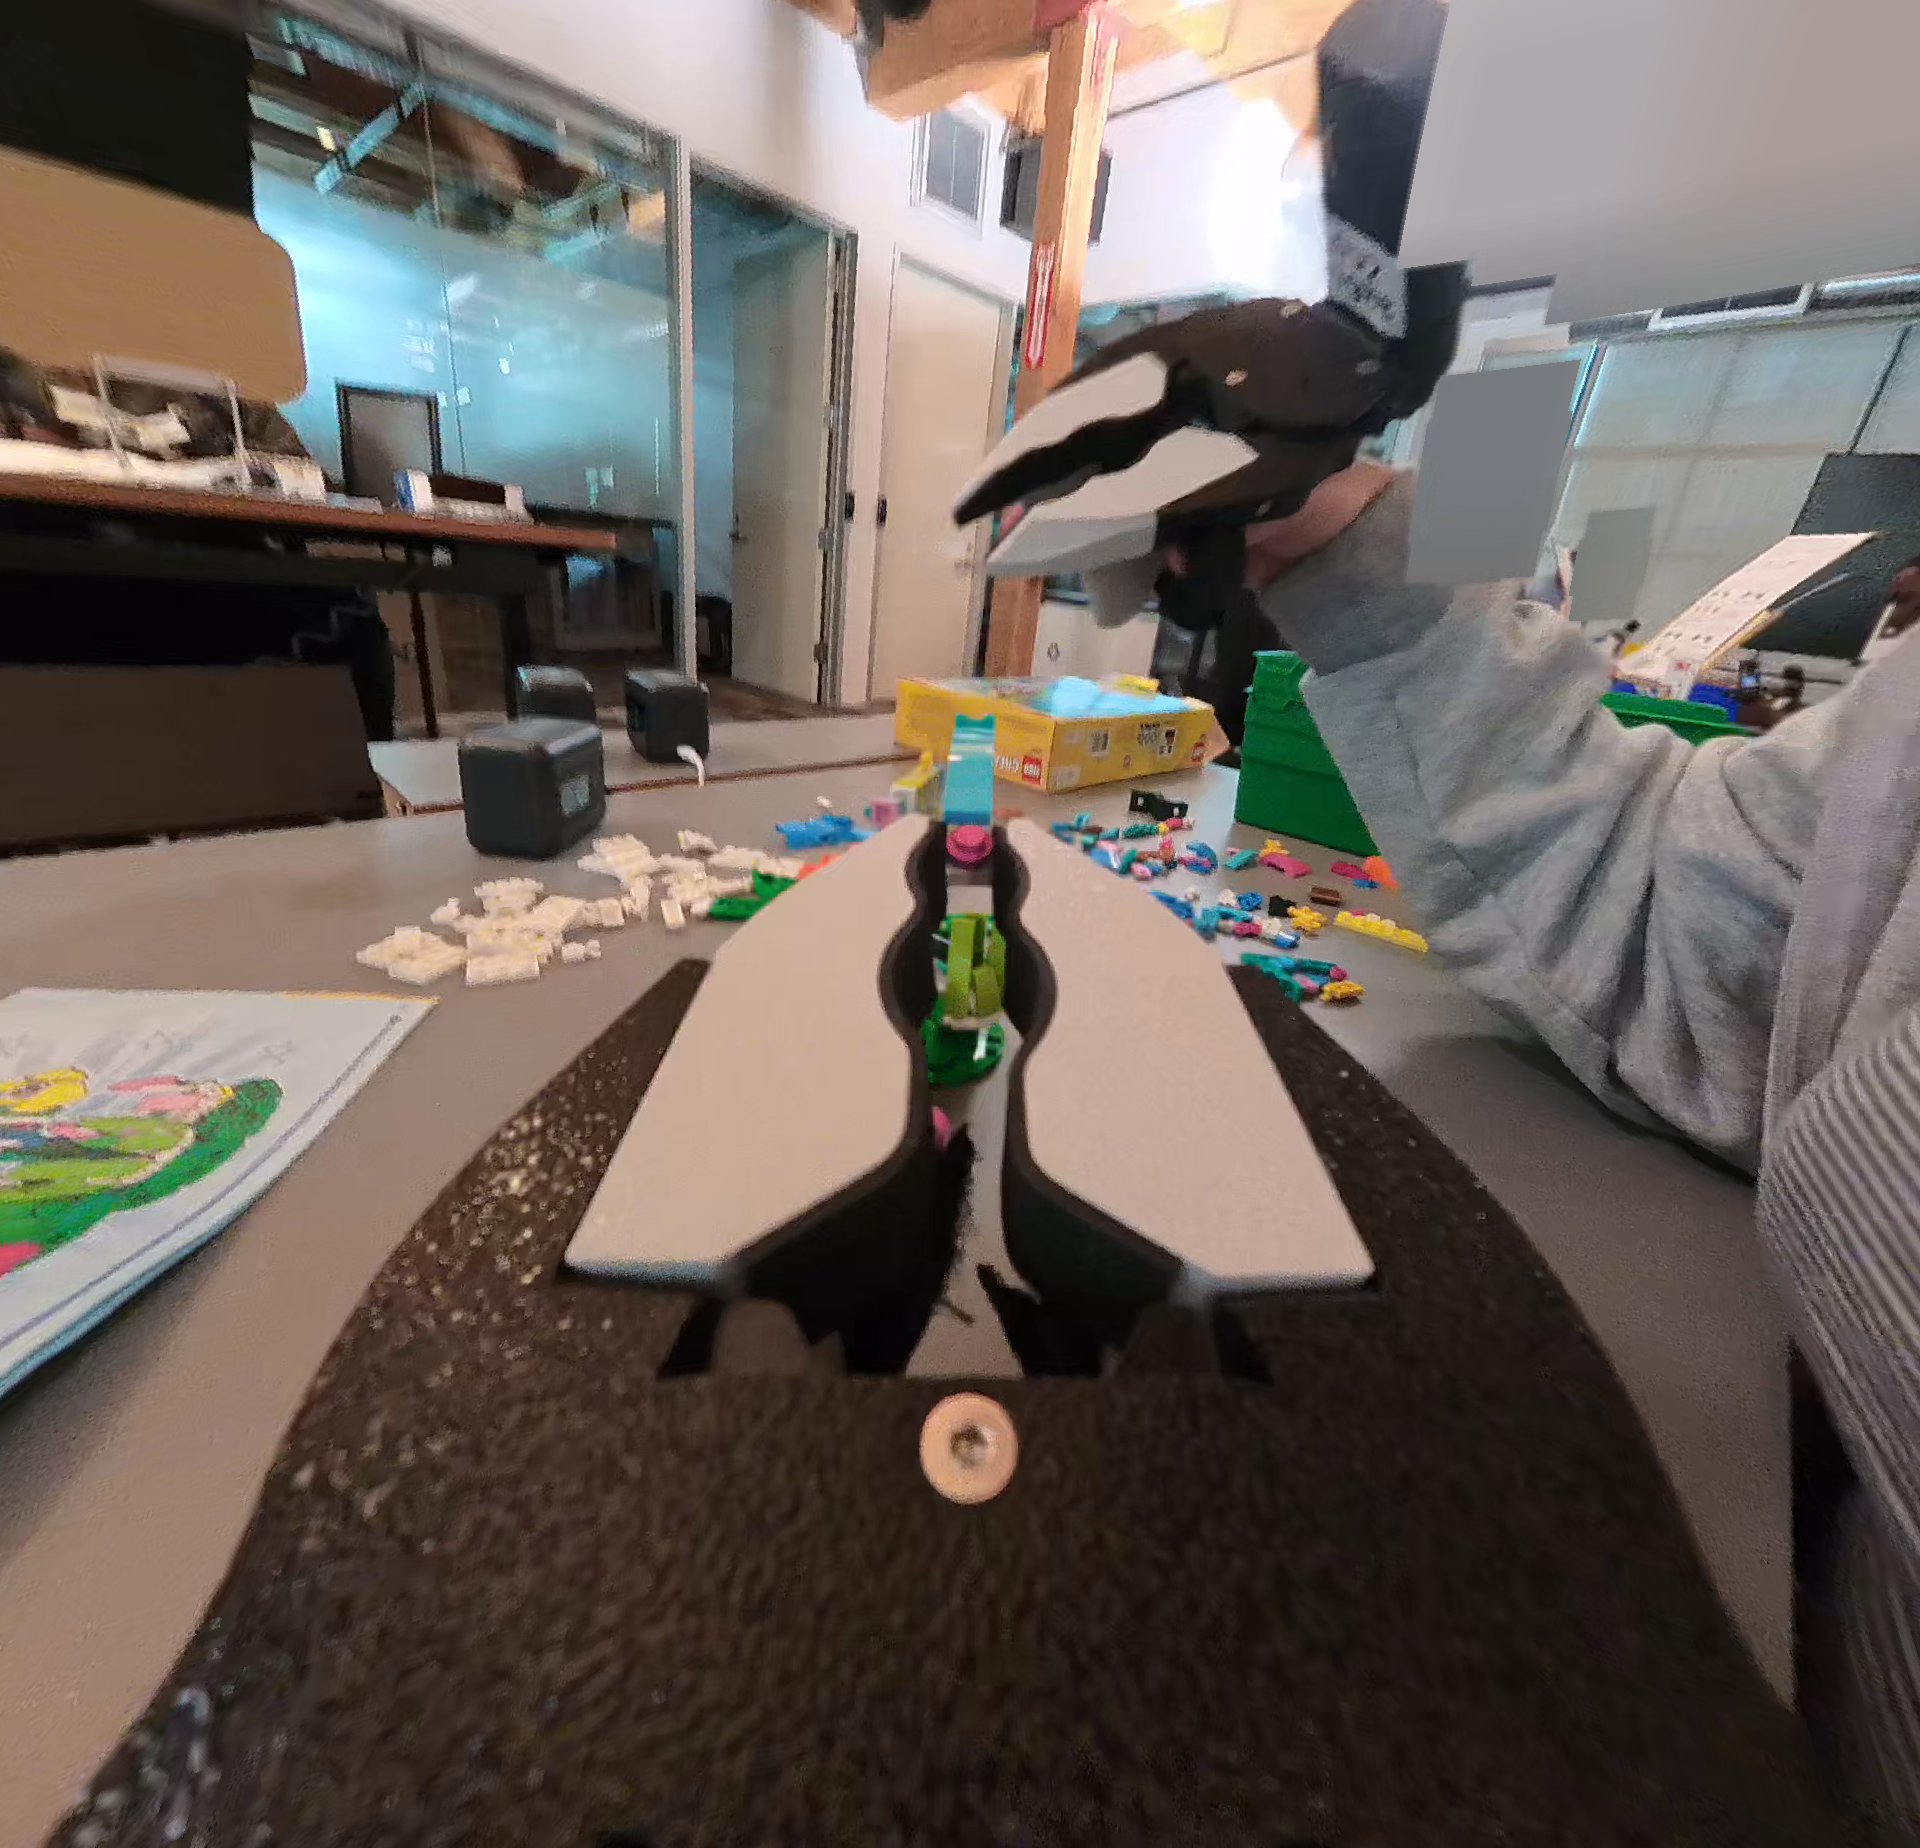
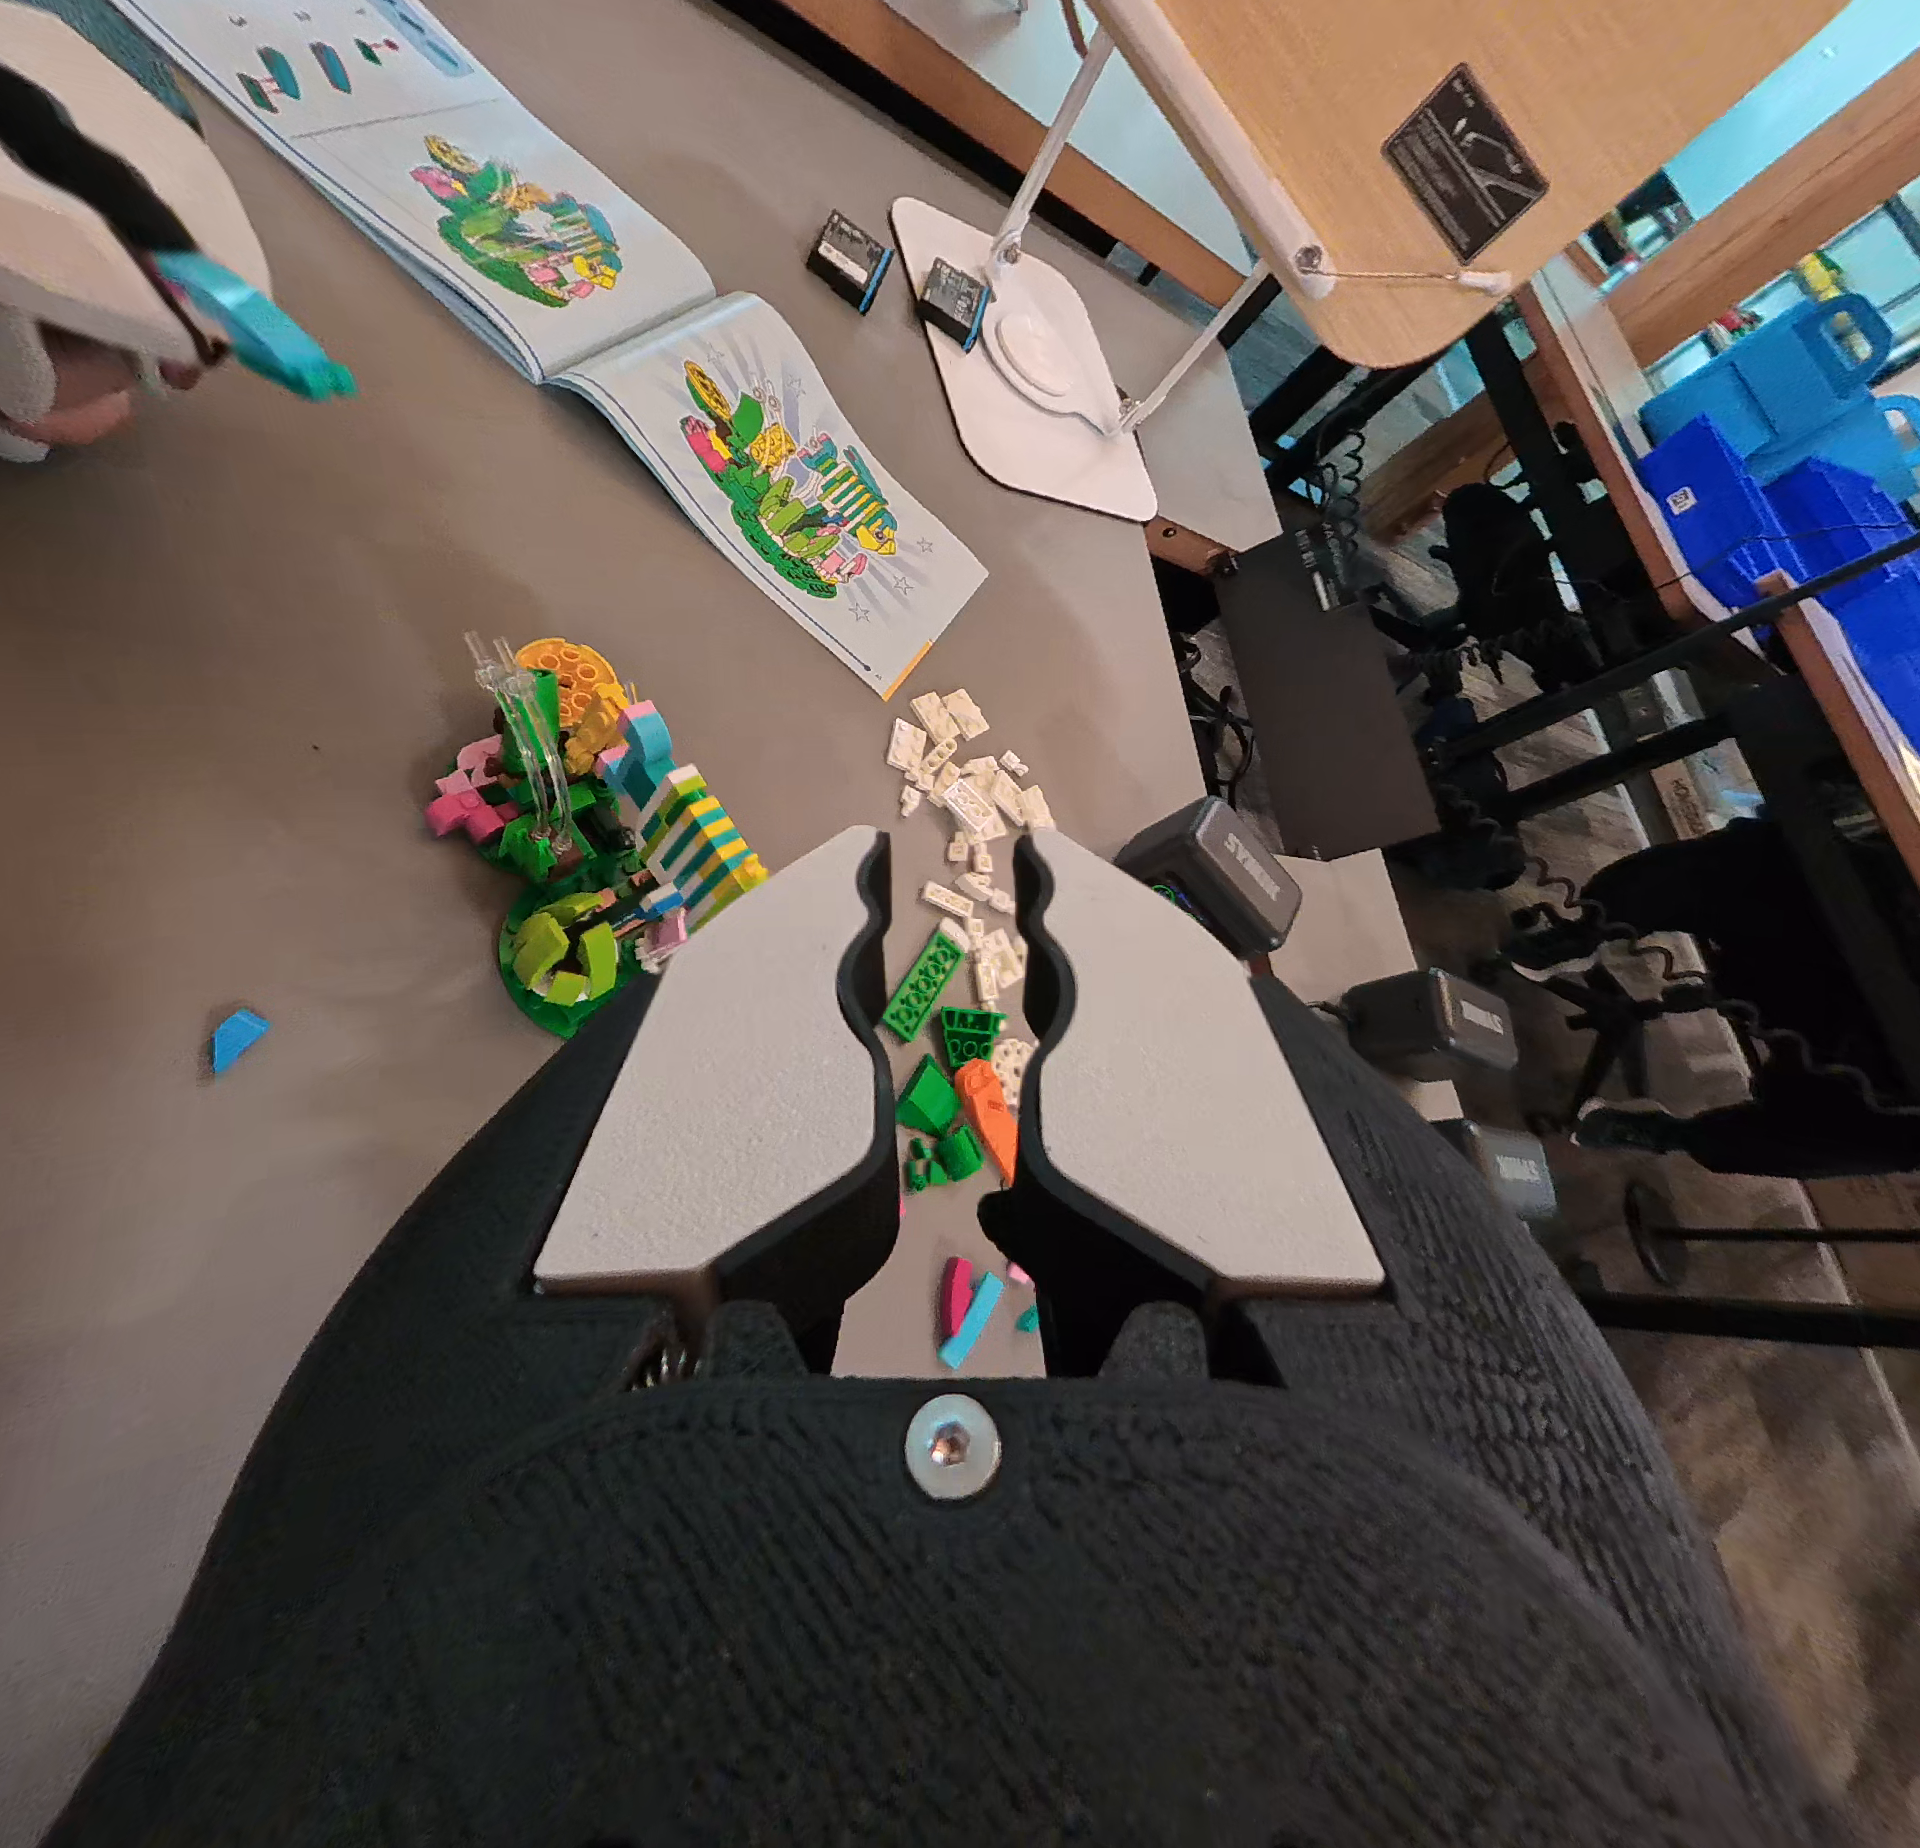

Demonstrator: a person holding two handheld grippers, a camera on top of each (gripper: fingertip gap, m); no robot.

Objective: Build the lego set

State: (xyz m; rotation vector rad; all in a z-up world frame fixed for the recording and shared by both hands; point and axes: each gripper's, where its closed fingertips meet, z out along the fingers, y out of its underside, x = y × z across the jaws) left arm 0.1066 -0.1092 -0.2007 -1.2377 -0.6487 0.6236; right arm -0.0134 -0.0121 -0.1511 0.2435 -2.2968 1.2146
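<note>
Left wrist view: my left gripper (image 1: 968,842) is clenched on a small teal-and-pink lego piece (image 1: 968,796); its lower end is hidden between the fingertips.
Behind it: the green part of the lego model (image 1: 966,988) shows only through the gap.
Far right: my right gripper (image 1: 1049,510) is raised and blurred.
Right wrist view: my right gripper (image 2: 951,848) is released and empty above loose green bricks (image 2: 940,1050).
Near left: the lego model (image 2: 592,822) stands on the table (image 2: 260,707).
Top left: the left gripper is cut off by the frame.
</note>
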